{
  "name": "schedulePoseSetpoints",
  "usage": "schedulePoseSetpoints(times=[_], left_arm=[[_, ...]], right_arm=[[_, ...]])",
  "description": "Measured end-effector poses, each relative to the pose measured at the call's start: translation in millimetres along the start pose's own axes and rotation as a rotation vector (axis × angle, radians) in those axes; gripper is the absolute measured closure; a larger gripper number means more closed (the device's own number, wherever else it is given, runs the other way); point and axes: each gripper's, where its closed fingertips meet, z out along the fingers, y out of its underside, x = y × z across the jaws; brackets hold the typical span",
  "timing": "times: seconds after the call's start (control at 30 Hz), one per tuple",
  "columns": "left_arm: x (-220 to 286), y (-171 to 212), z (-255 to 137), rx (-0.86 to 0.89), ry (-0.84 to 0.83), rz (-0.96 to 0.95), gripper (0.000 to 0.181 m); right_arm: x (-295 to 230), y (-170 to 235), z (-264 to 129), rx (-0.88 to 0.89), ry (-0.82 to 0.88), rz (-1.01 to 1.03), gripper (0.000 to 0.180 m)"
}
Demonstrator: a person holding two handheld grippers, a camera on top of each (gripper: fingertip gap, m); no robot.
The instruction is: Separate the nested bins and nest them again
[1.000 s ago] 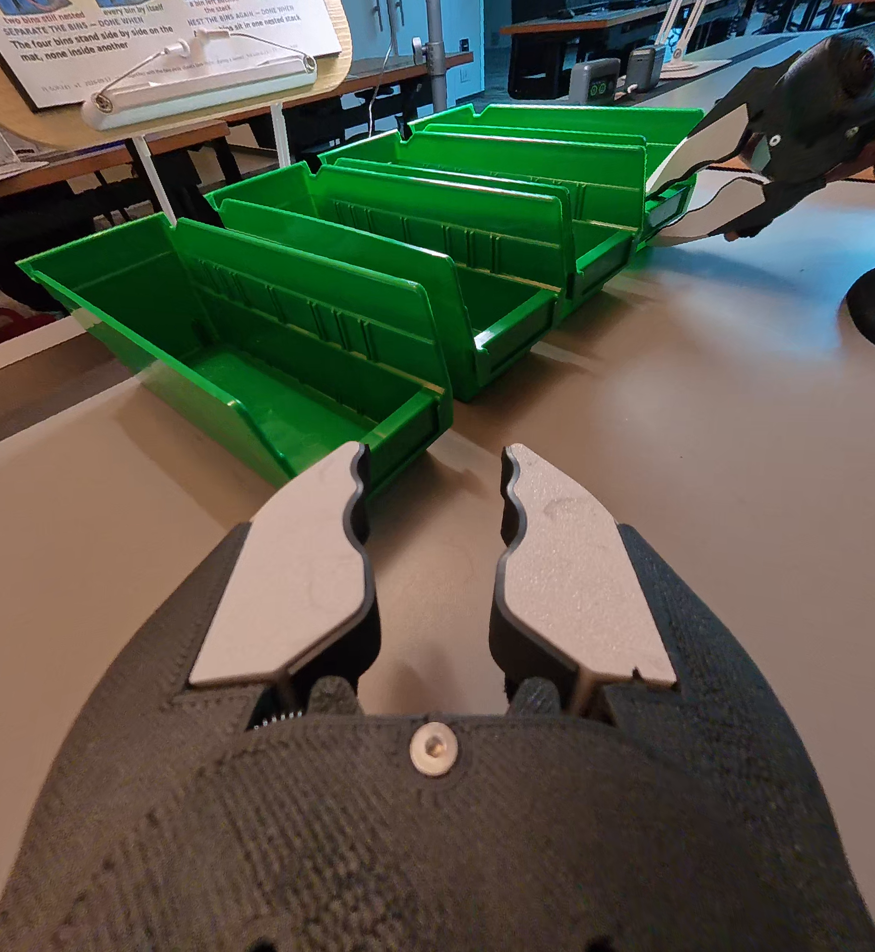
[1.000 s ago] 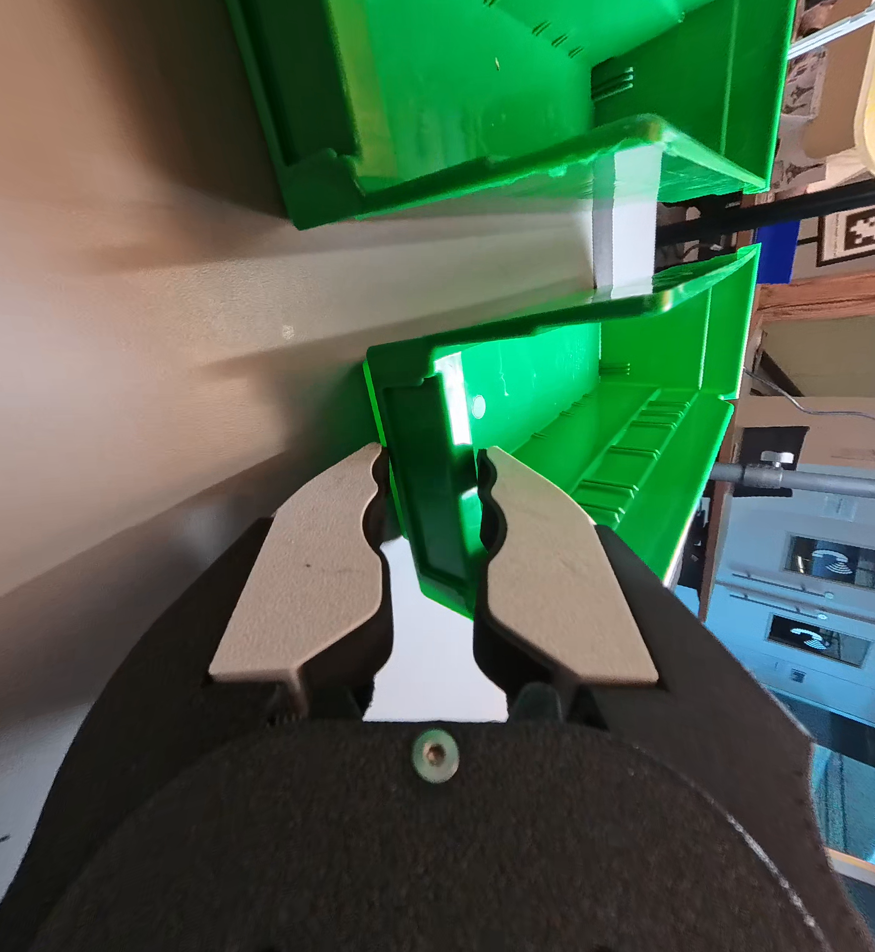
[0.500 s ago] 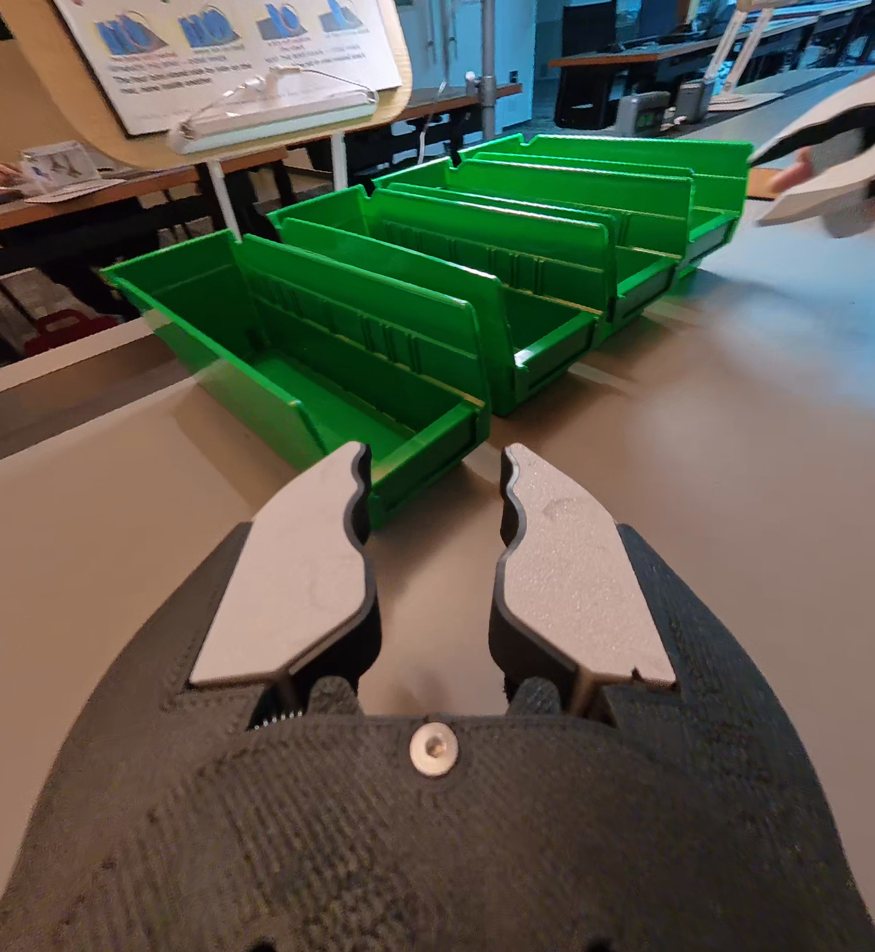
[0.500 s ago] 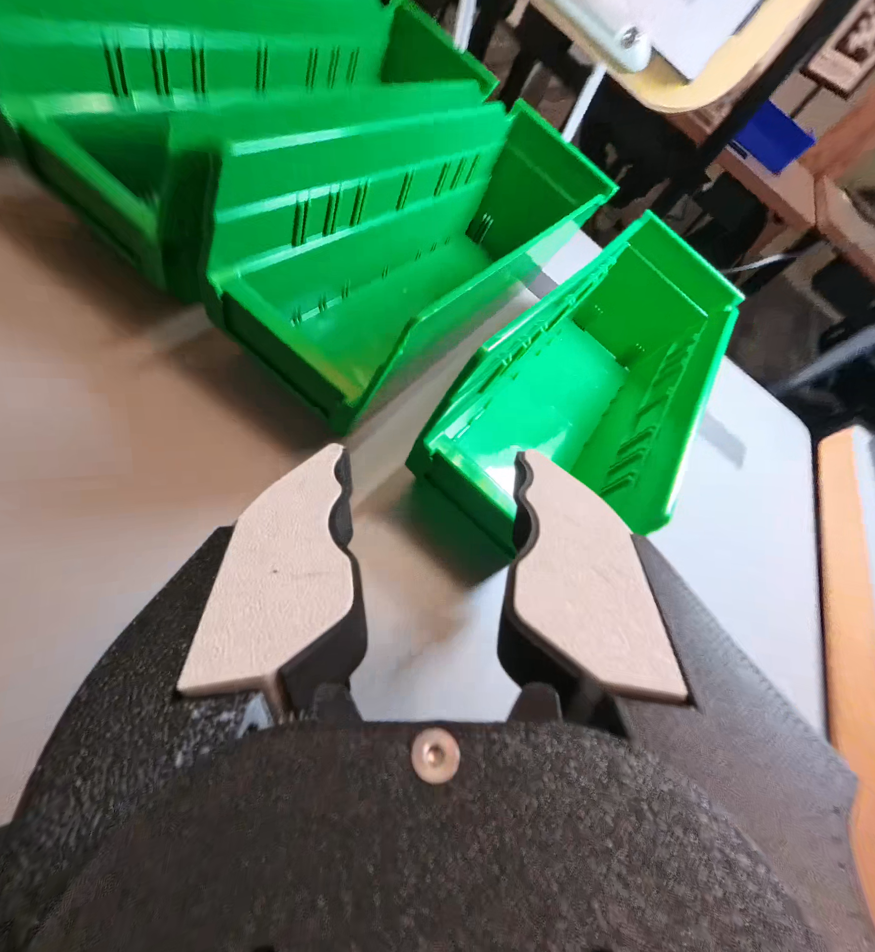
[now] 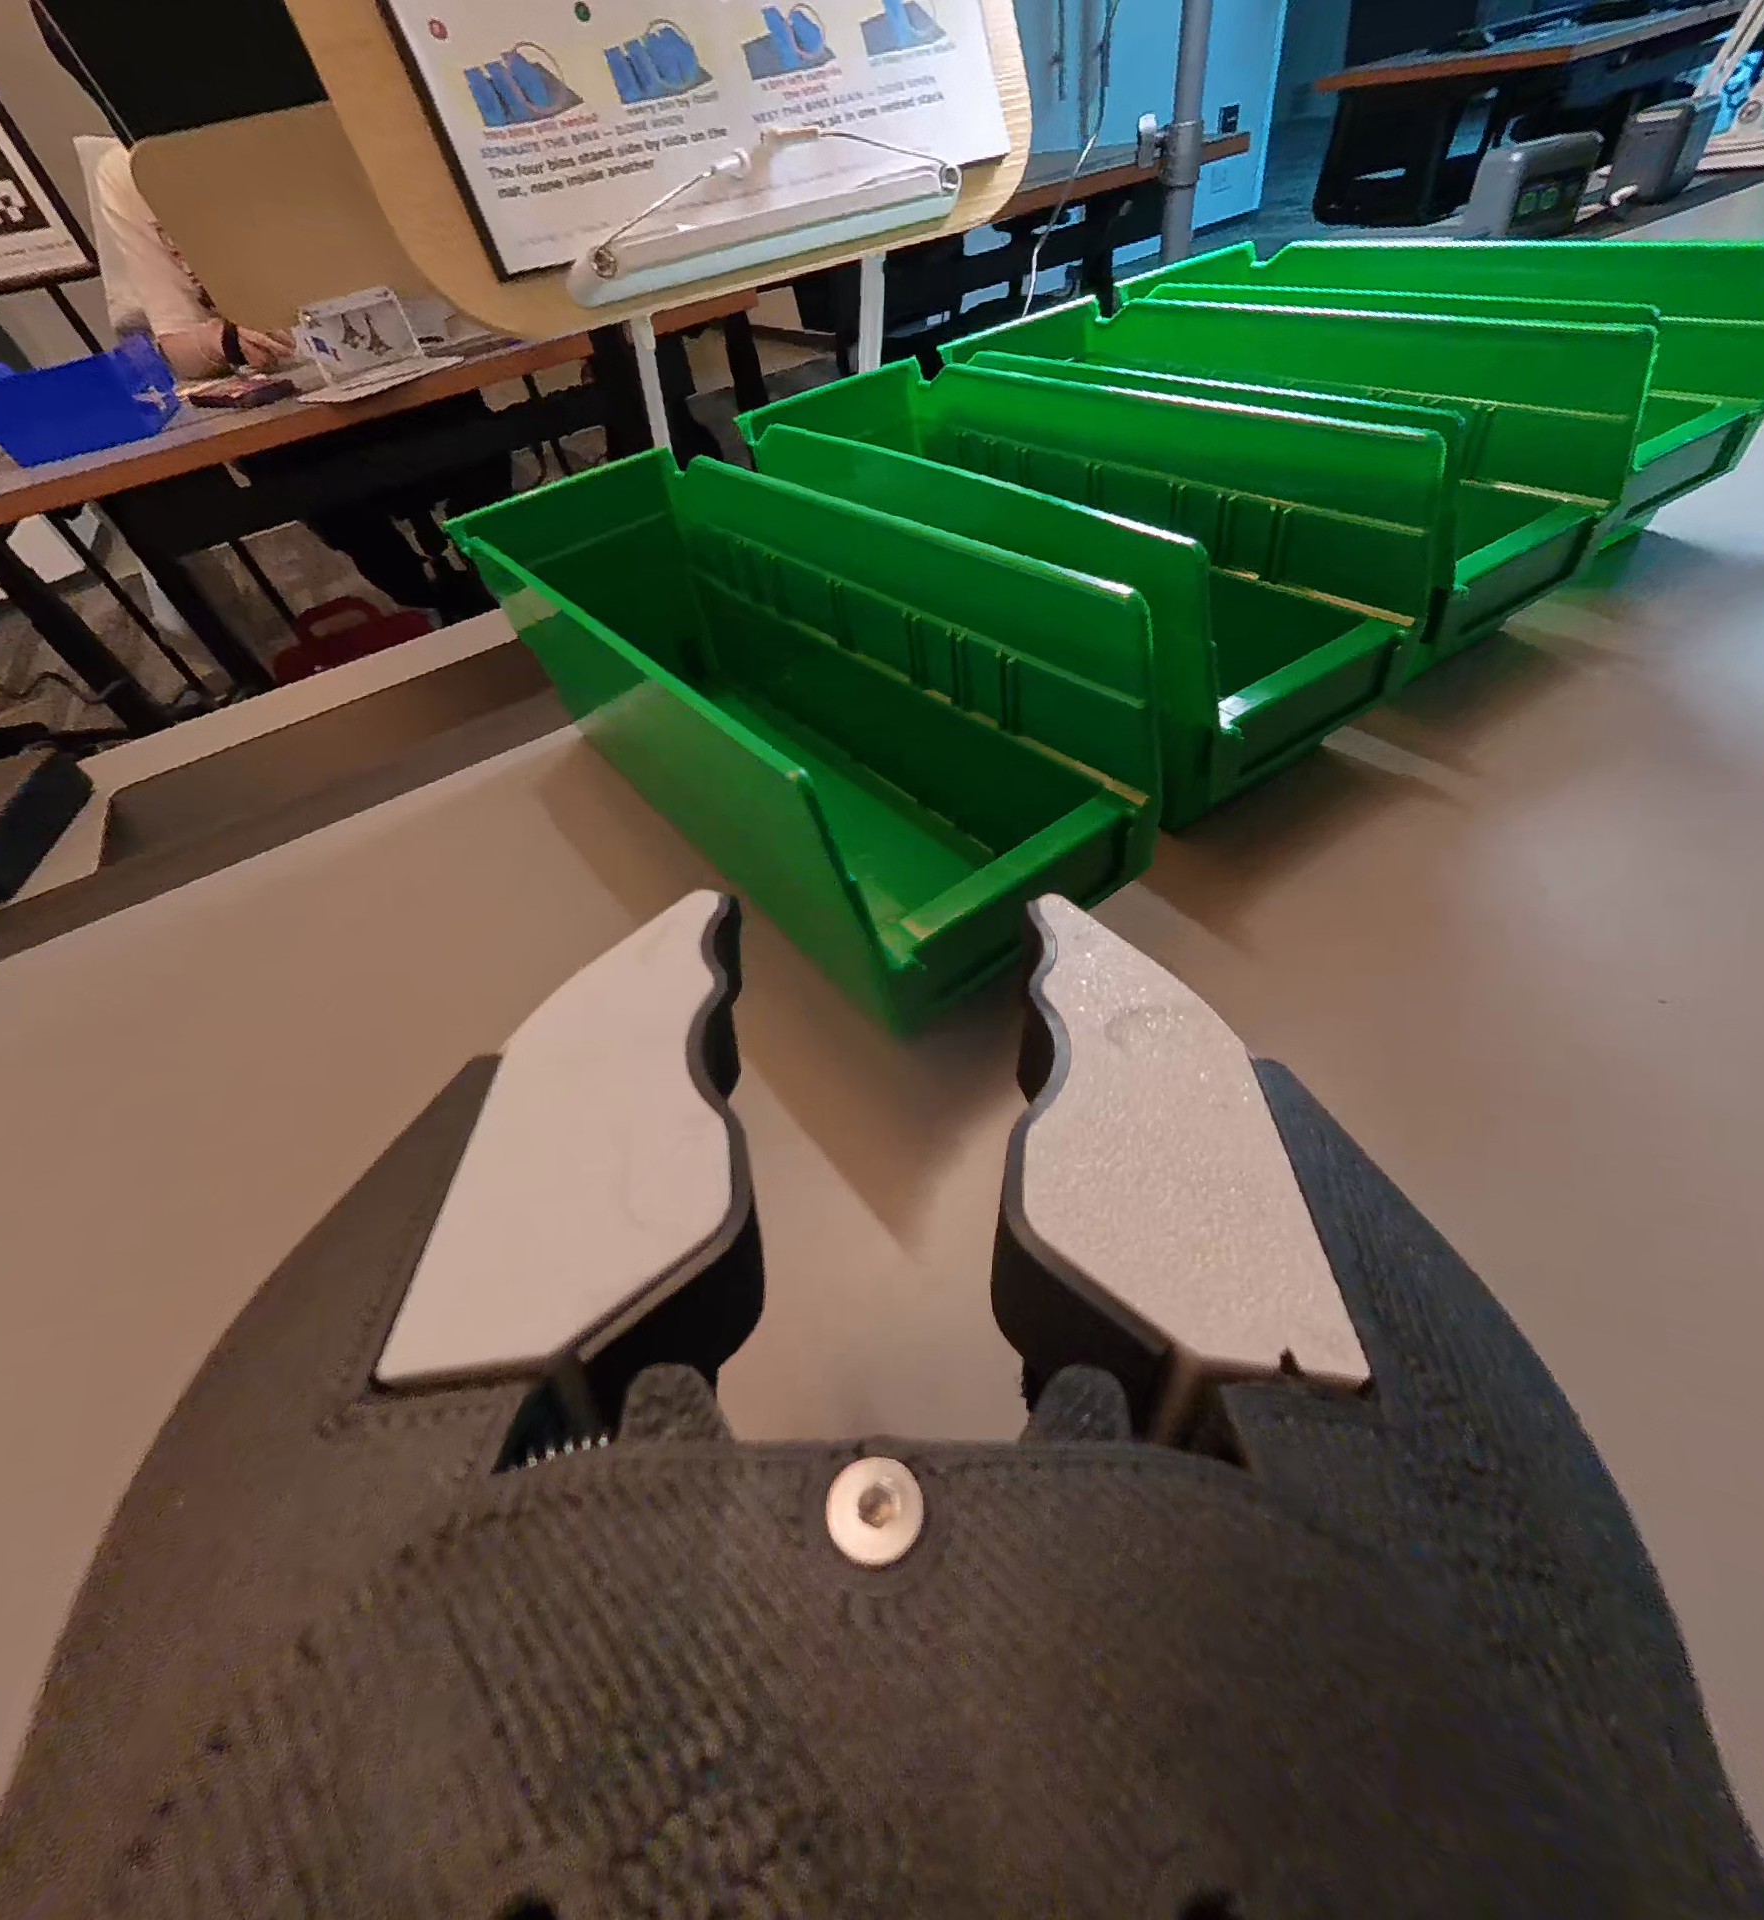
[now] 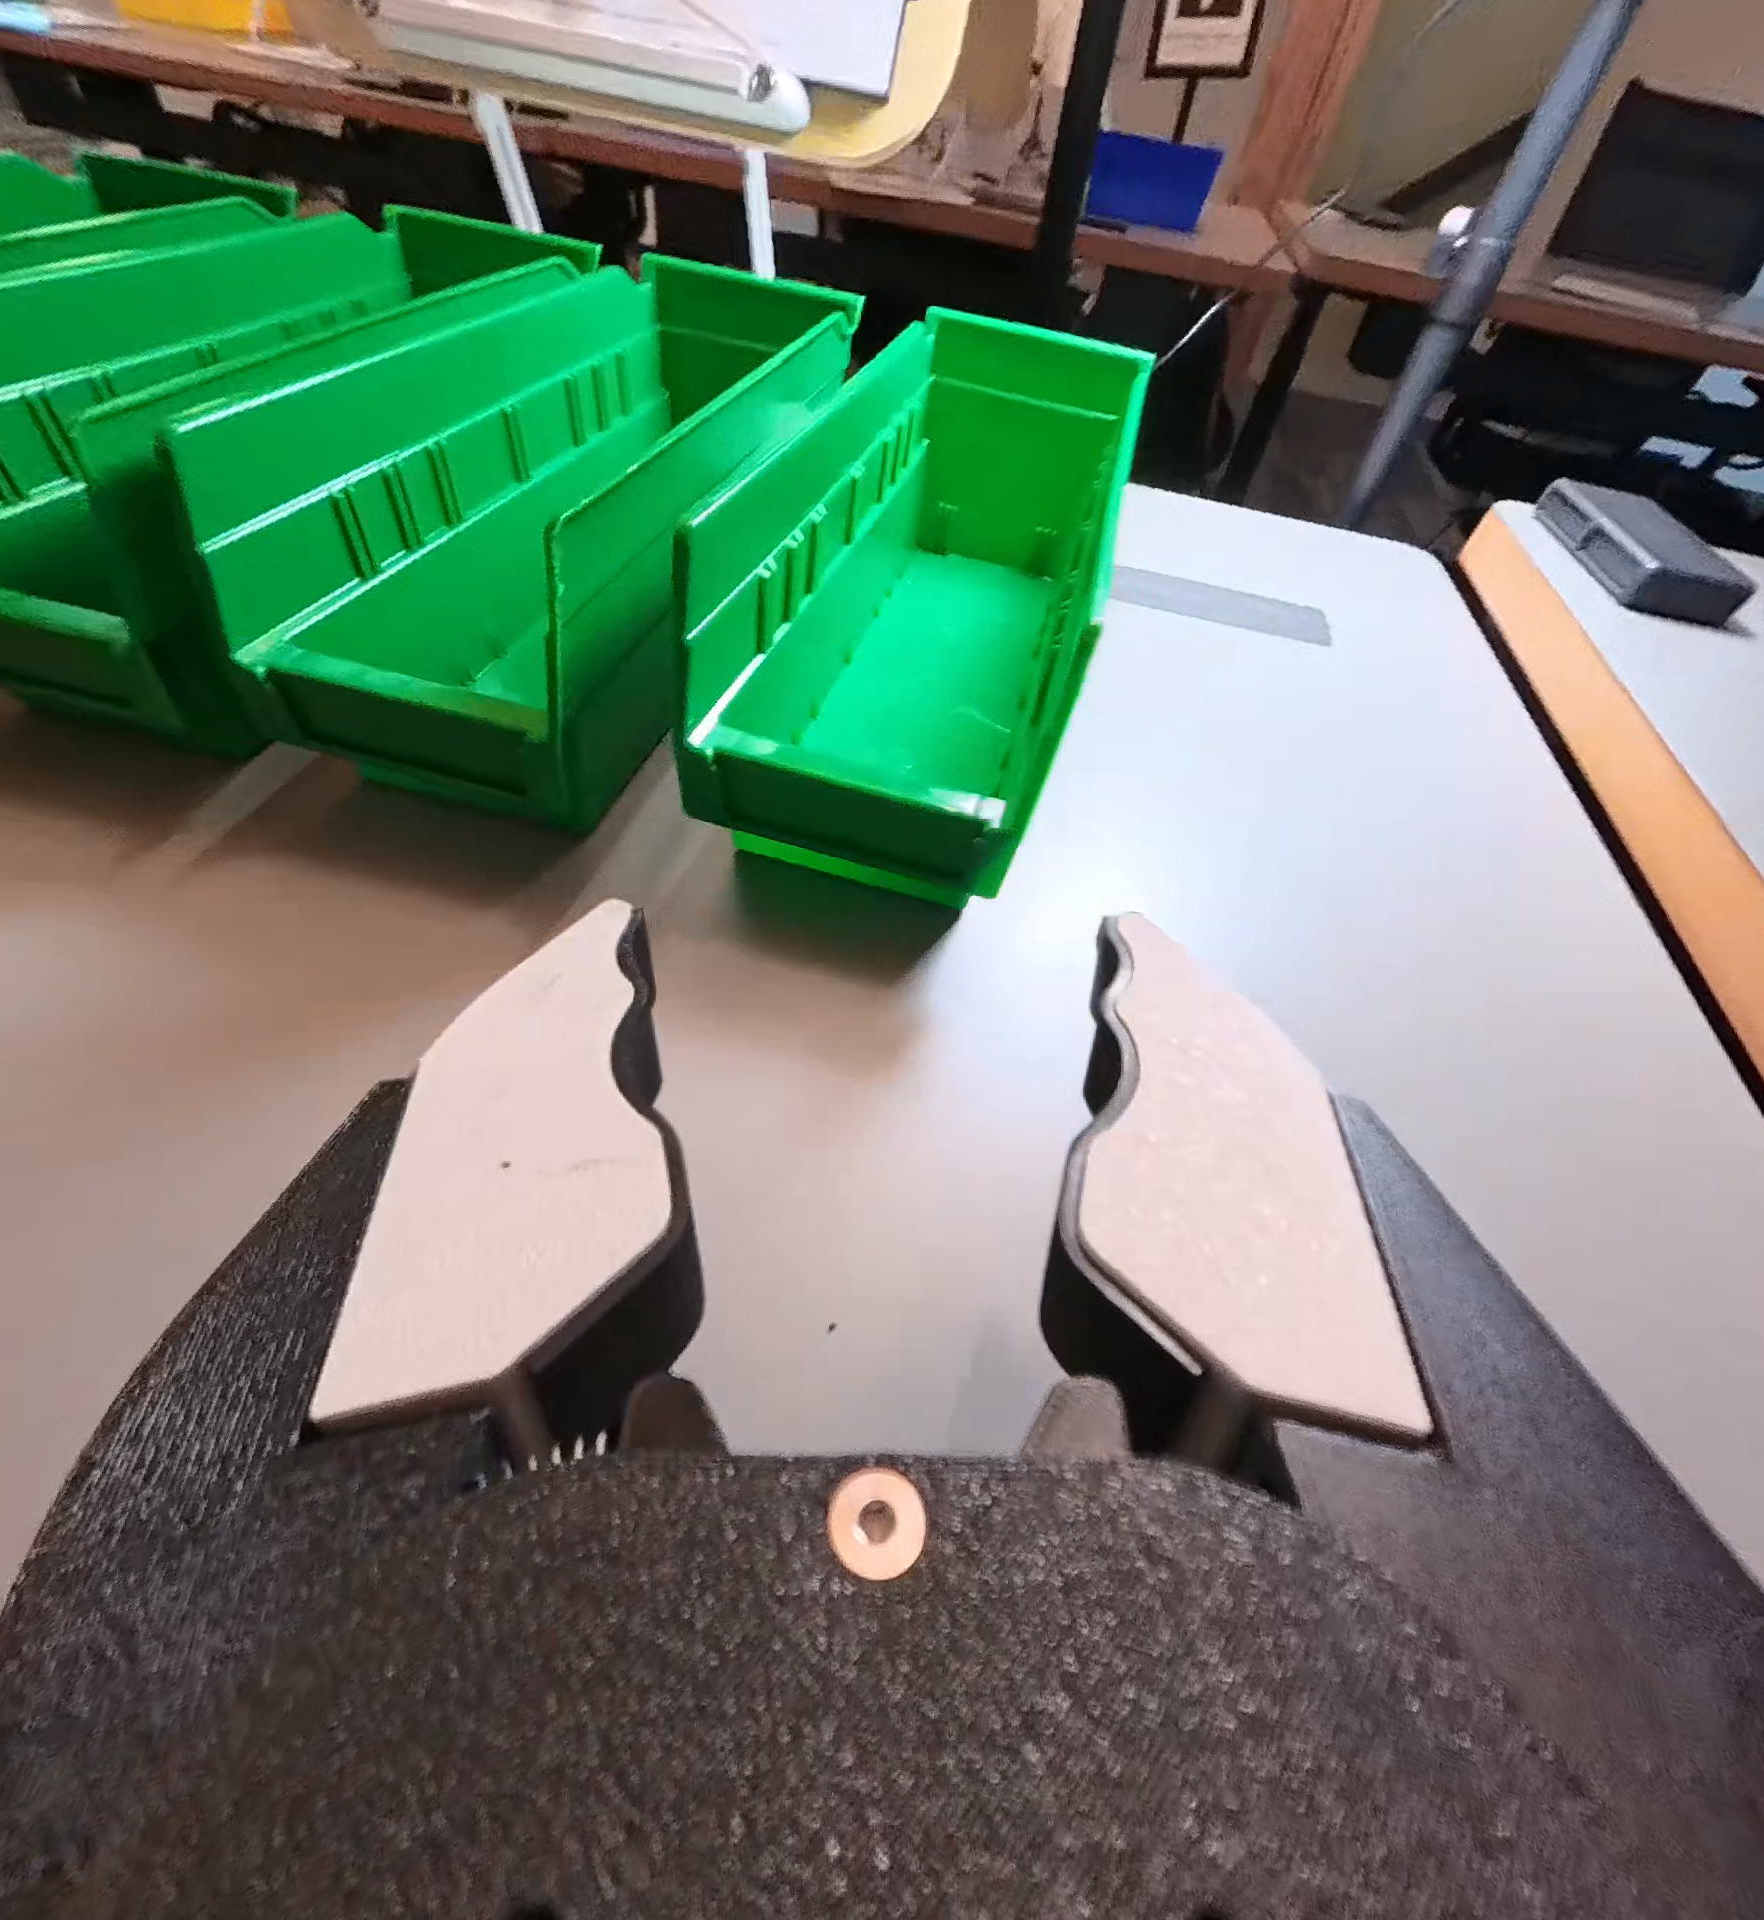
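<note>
Several green bins stand side by side in a row on the grey table. In the left wrist view the leftmost bin (image 5: 836,748) is nearest, with the others (image 5: 1304,540) behind to the right. My left gripper (image 5: 878,935) is open and empty, just short of that bin's front corner. In the right wrist view the rightmost bin (image 6: 888,644) stands upright, slightly apart from its neighbour (image 6: 462,582). My right gripper (image 6: 870,940) is open and empty, a little in front of that bin.
A clipboard stand (image 5: 712,156) rises behind the bins and also shows in the right wrist view (image 6: 649,62). The table's far edge (image 5: 338,707) runs behind the left bin. A second table (image 6: 1636,790) with a wood edge adjoins on the right. Desks stand beyond. About 45 cm separates my left fingertips from my right.
My right gripper has let go of the rightmost bin's front lip, opened wider and drawn back; that bin now stands level on the table. My left gripper has shifted left, still open.
</note>
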Motion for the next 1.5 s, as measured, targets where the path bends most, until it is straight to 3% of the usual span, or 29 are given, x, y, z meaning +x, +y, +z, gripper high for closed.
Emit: schedulePoseSetpoints(times=[0.57, 0.83, 1.1, 1.3, 1.5], left_arm=[[-0.2, 11.2, 1.1, -0.05, 0.041, -0.006, 0.124], [31.4, 8.0, 12.6, -0.095, 0.169, 0.181, 0.134], [51.7, 8.3, 50.0, -0.326, 0.267, 0.553, 0.13], [47.6, 34.0, 87.8, -0.555, 0.263, 0.699, 0.125], [26.6, 55.9, 101.0, -0.664, 0.22, 0.74, 0.125]], right_arm=[[5.3, -1.7, -4.3, 0.06, 0.03, -0.019, 0.101], [3.9, 0.8, -2.0, 0.045, 0.009, -0.003, 0.103], [2.0, 0.0, -2.6, 0.052, 0.0, -0.01, 0.105], [2.7, -3.4, -5.9, 0.08, -0.005, -0.001, 0.105], [-1.8, -4.2, -5.5, 0.084, -0.041, -0.005, 0.105]])
